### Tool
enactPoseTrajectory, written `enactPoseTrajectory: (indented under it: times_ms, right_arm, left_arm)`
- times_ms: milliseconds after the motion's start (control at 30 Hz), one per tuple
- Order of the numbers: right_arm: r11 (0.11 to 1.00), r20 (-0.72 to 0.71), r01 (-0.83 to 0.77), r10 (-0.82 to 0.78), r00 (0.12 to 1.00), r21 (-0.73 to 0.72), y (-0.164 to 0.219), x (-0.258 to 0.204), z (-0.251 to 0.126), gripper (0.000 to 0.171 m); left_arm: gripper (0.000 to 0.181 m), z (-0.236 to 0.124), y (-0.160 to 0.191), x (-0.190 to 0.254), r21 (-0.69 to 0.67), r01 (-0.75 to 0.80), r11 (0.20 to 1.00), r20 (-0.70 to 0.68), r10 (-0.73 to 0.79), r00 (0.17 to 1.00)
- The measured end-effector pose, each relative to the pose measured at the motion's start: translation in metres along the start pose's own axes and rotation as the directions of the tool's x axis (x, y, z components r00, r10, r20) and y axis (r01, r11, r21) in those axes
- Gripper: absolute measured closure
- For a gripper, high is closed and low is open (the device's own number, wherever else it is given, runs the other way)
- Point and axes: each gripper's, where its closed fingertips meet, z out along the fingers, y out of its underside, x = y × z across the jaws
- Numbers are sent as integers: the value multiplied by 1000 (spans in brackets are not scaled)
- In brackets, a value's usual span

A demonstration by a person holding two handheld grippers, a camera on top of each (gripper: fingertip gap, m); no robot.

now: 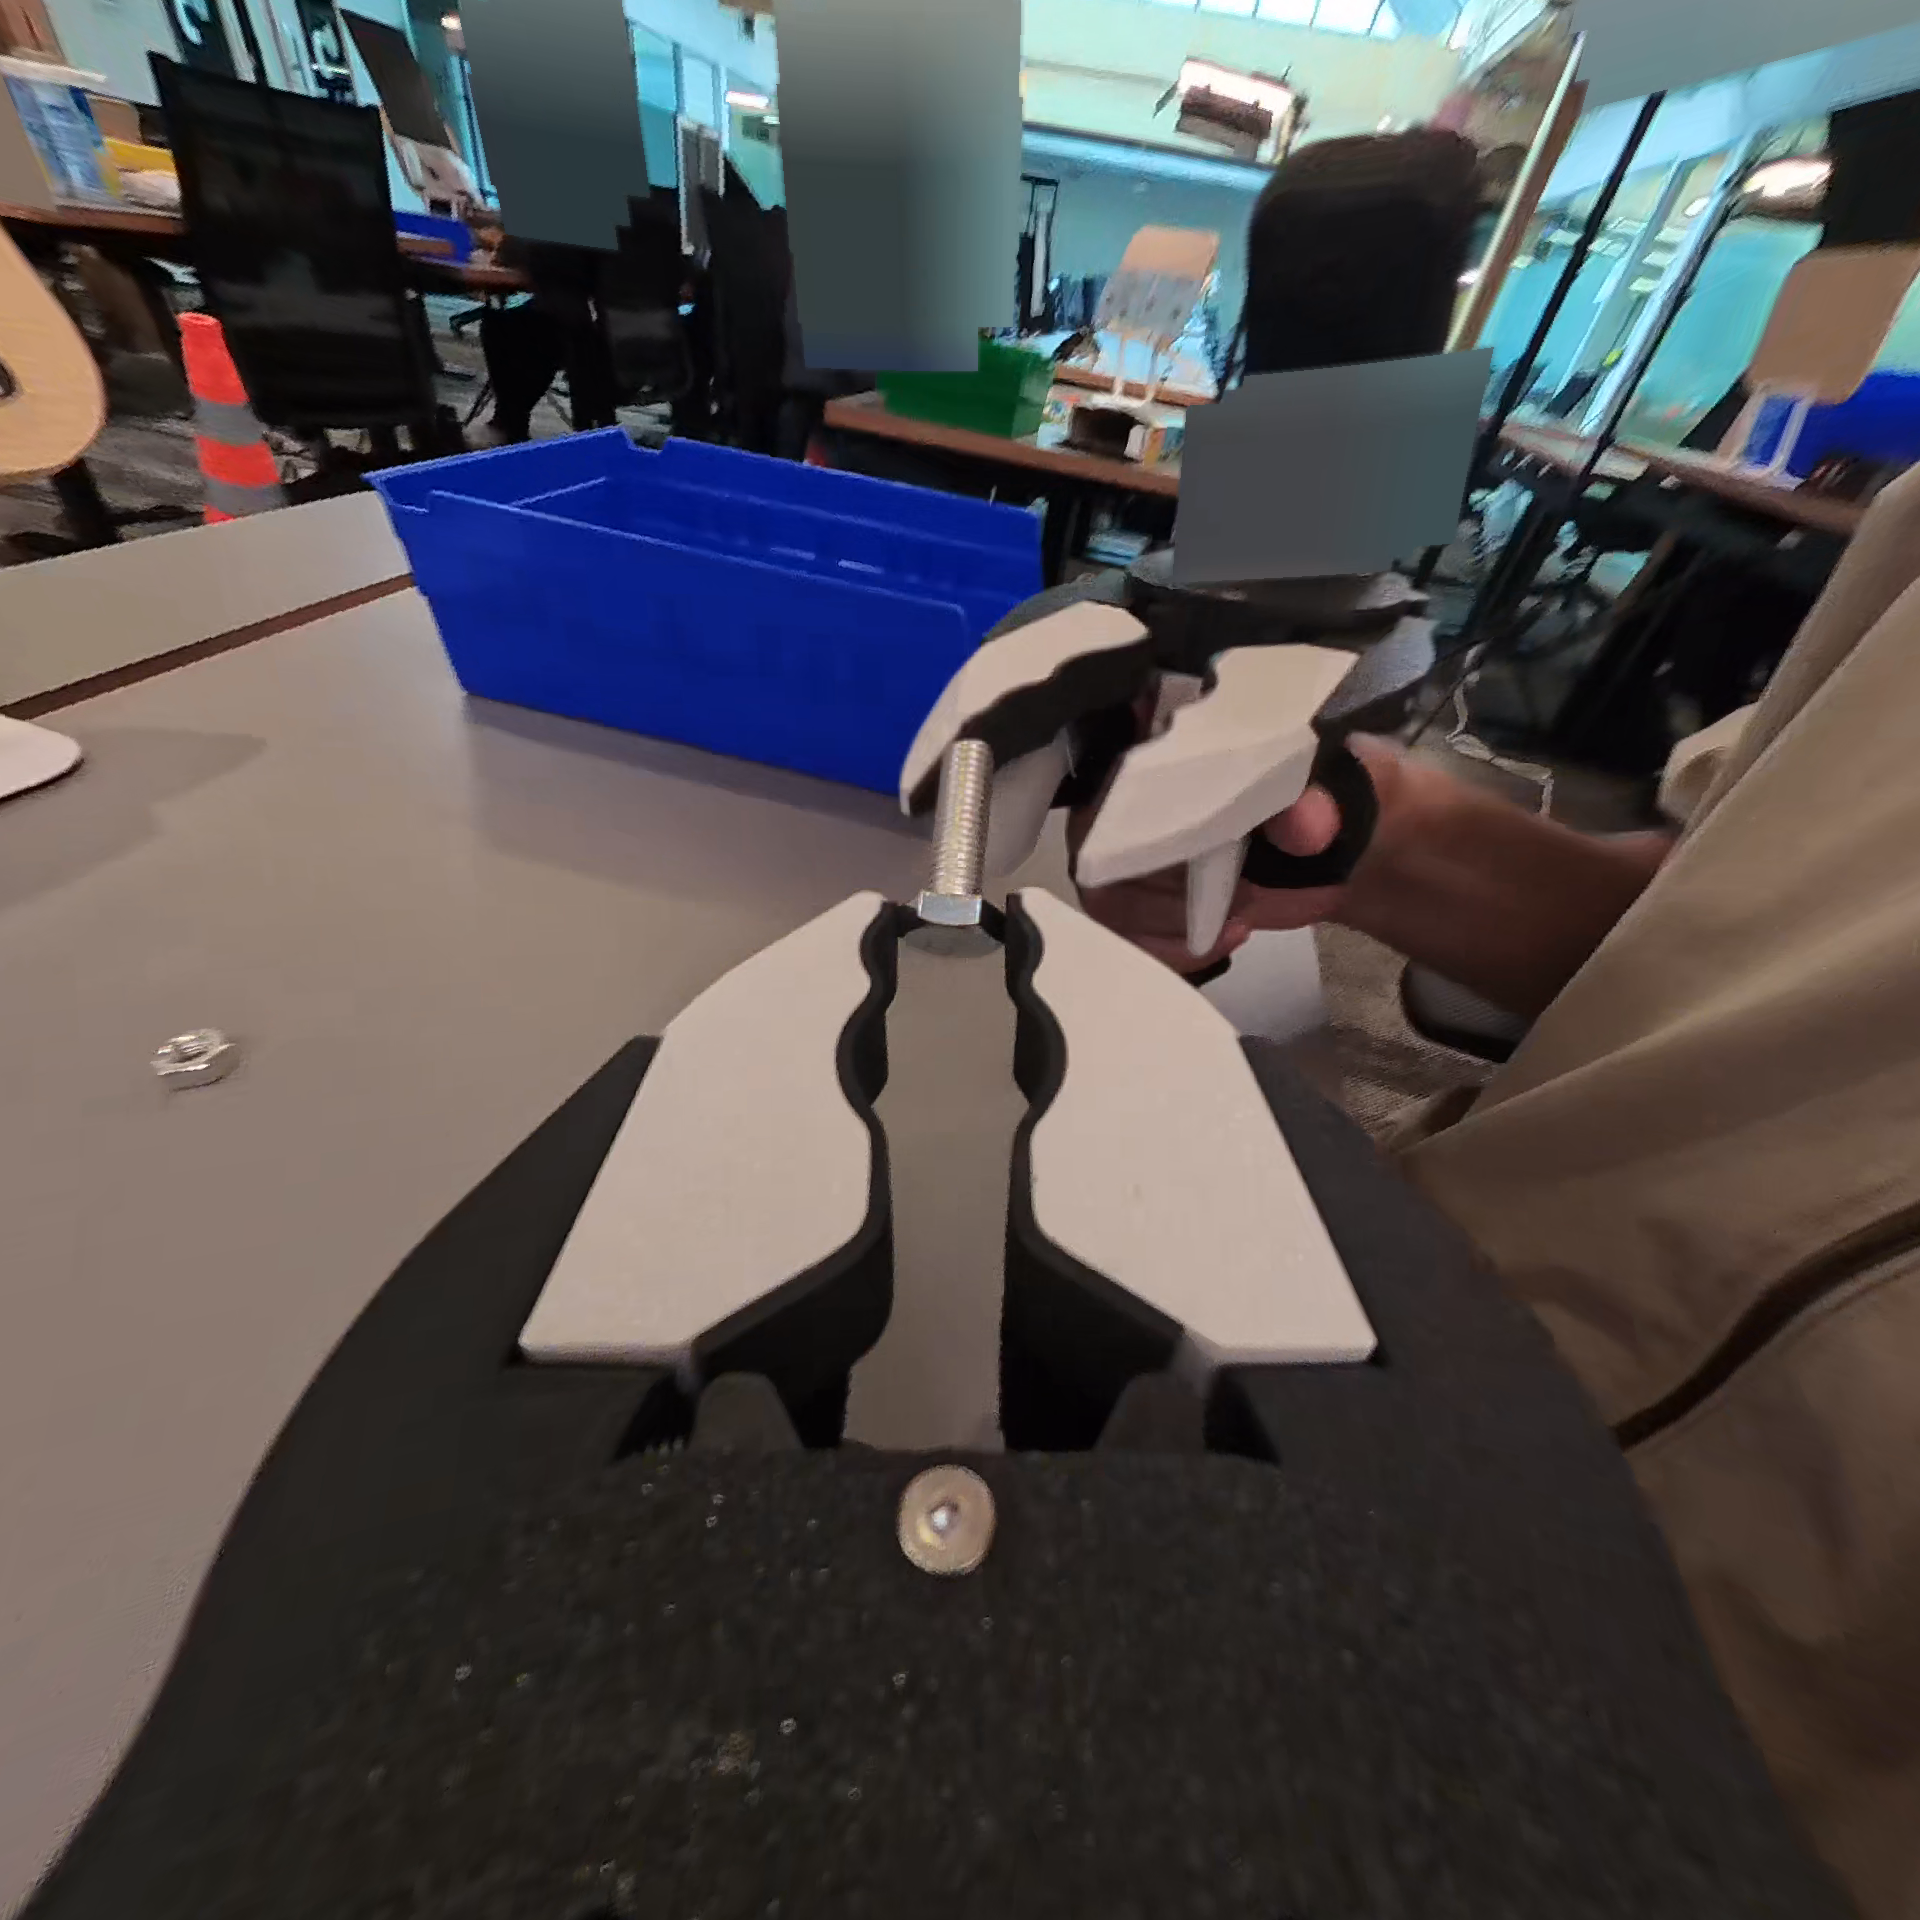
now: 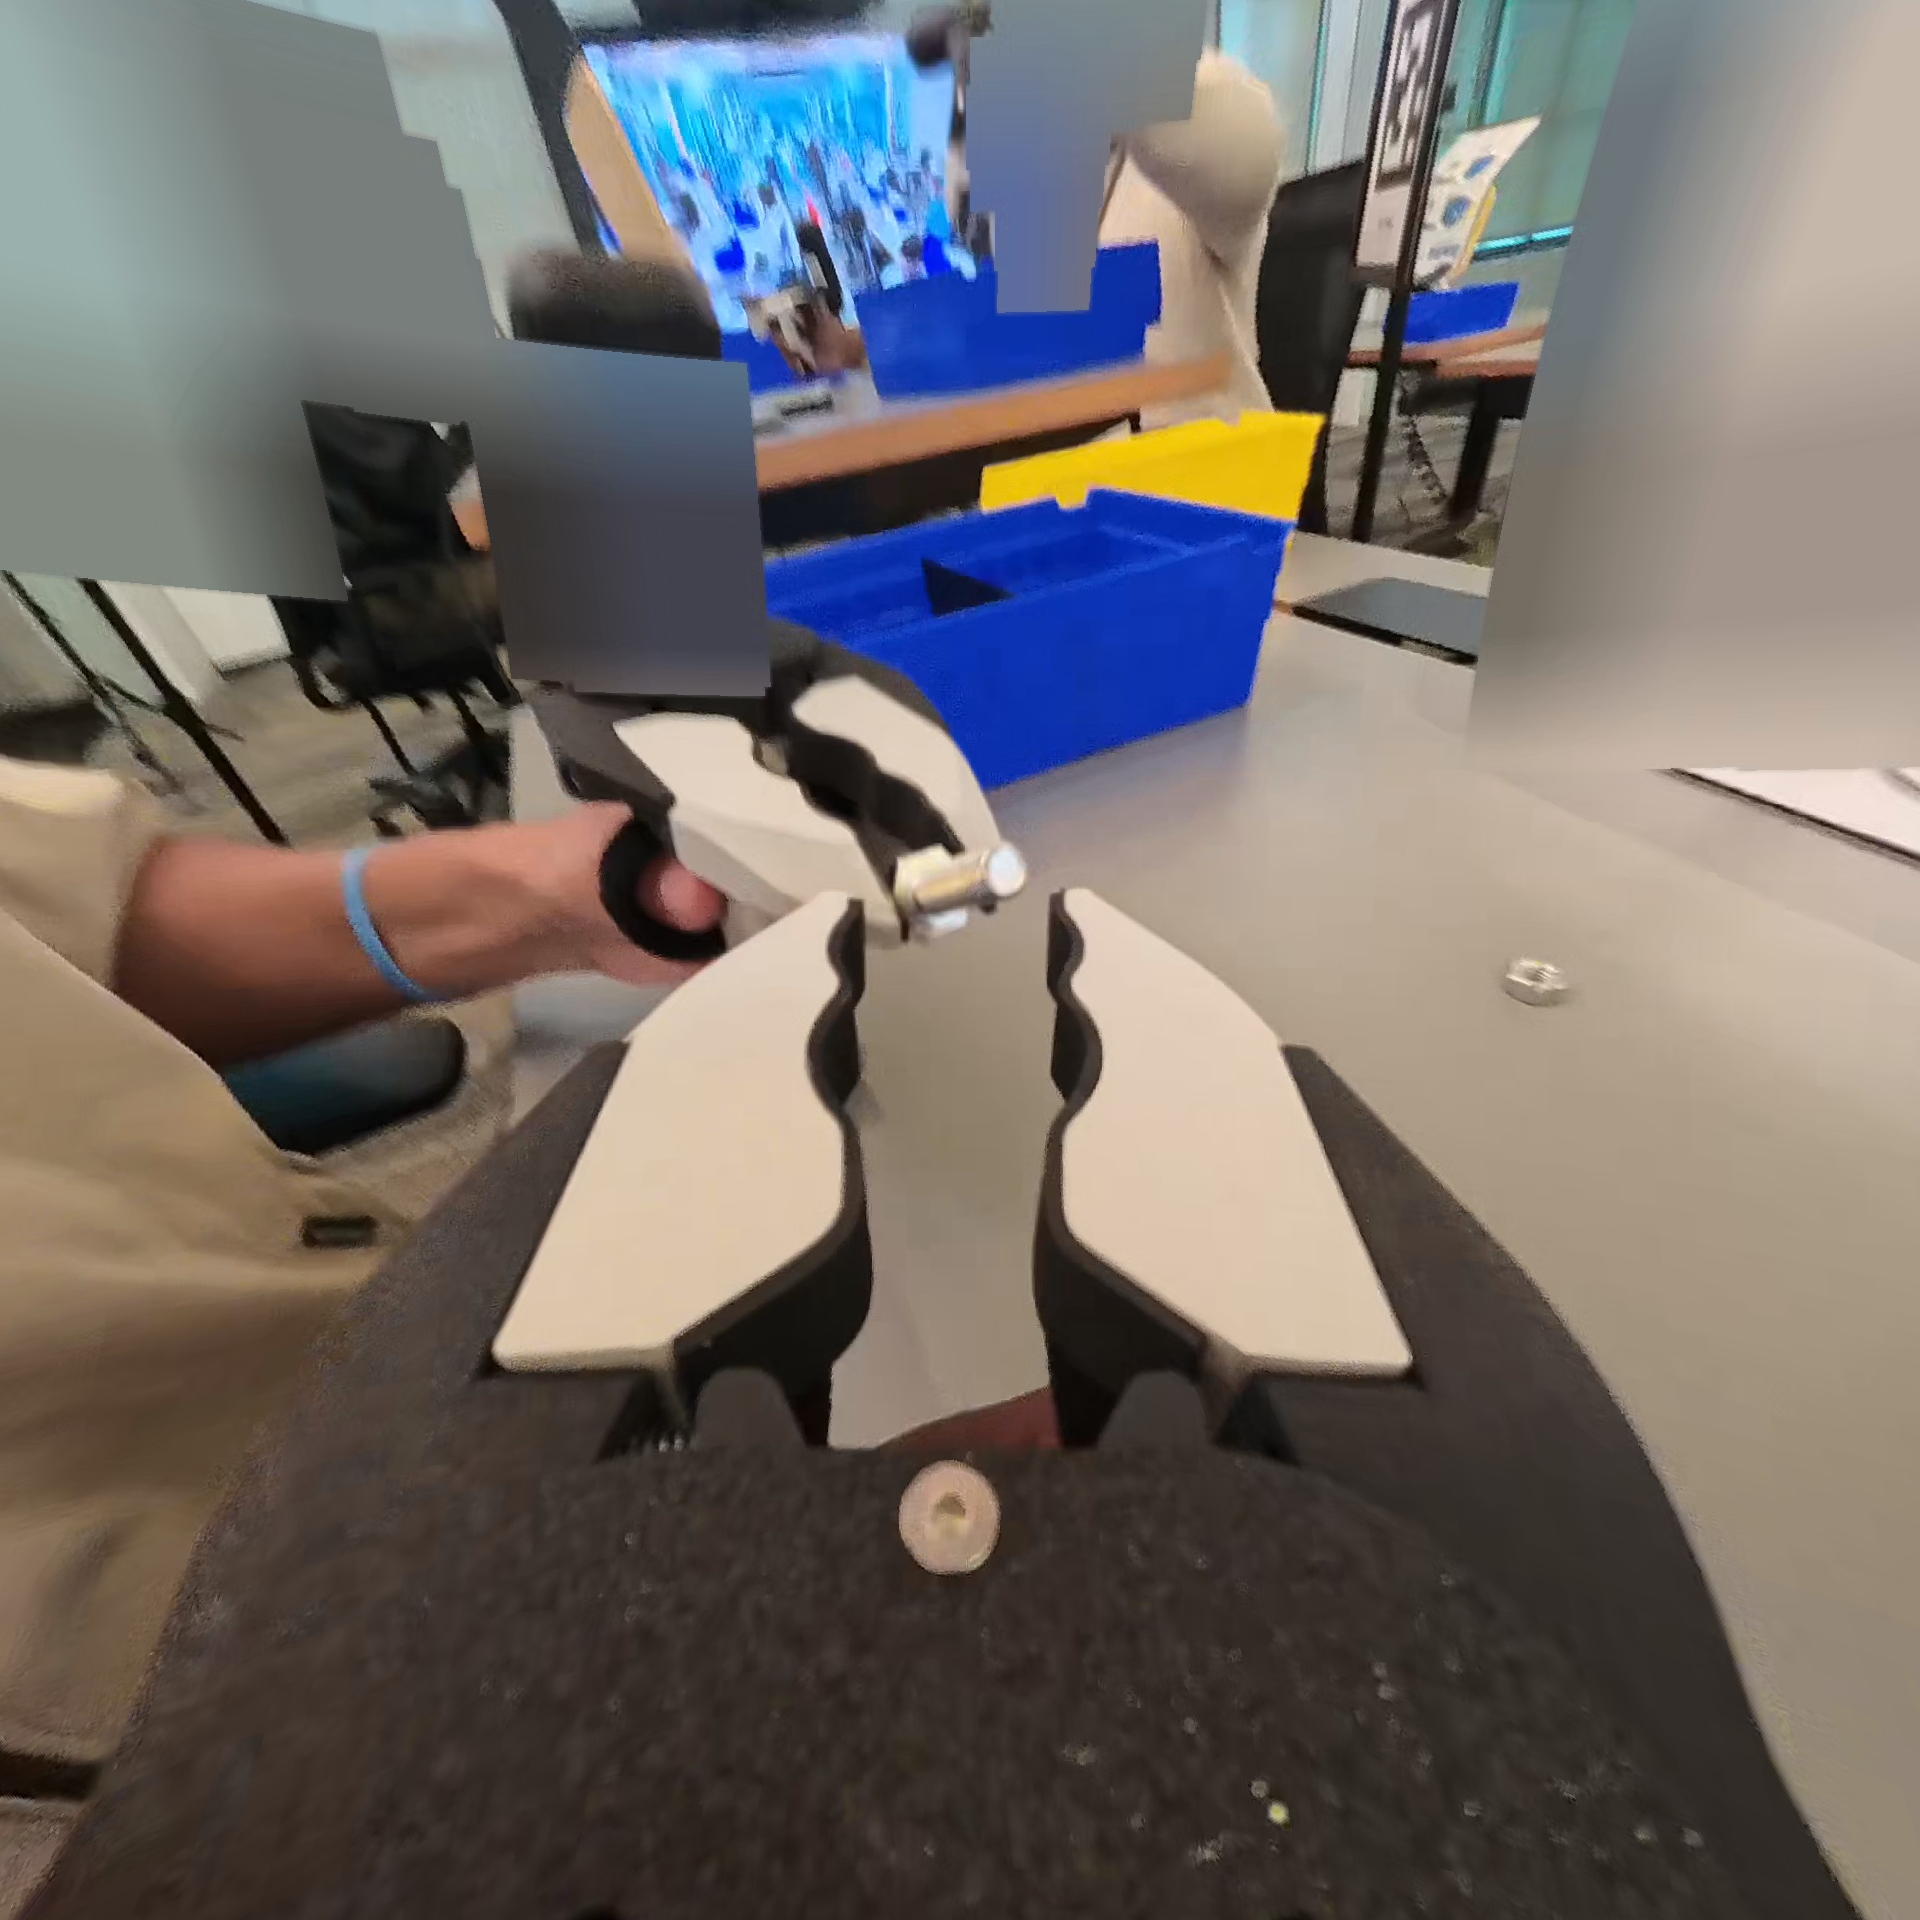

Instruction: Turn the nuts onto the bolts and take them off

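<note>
Between our left gripper (image 1: 951, 914) tips we are clamping the bolt (image 1: 958, 831) by its head, threads up to take a nut, while our right gripper (image 2: 956, 914) is hovering empty and parted, the nut (image 1: 194, 1057) lying on the table (image 1: 520, 883)

I could not see the underside of the bolt (image 1: 958, 831) head, hidden between my left hand-held gripper (image 1: 951, 920) tips. The nut (image 2: 1536, 981) at right-centre was too small to read its threads; my sleeve (image 1: 1714, 1039) ran off the right edge.
</note>
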Motion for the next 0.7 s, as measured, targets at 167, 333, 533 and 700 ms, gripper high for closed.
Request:
enactPoseTrajectory:
  times_ms: [167,333,533,700]
  right_arm:
    - [993,53,-81,77,996,83,-13,0,-1,159]
    - [996,81,-78,74,994,44,-13,-2,-2,161]
    - [999,84,3,1,996,-48,-10,-5,1,161]
    - [991,106,71,-59,993,-115,-5,-8,5,162]
  left_arm:
    - [162,3,-2,8,43,15,999,-41,-13,999]
    - [162,6,1,11,42,14,999,-55,-11,998]
    - [161,8,8,9,-53,-73,996,-54,70,996]
    - [137,10,18,8,-190,-132,973,-80,119,990]
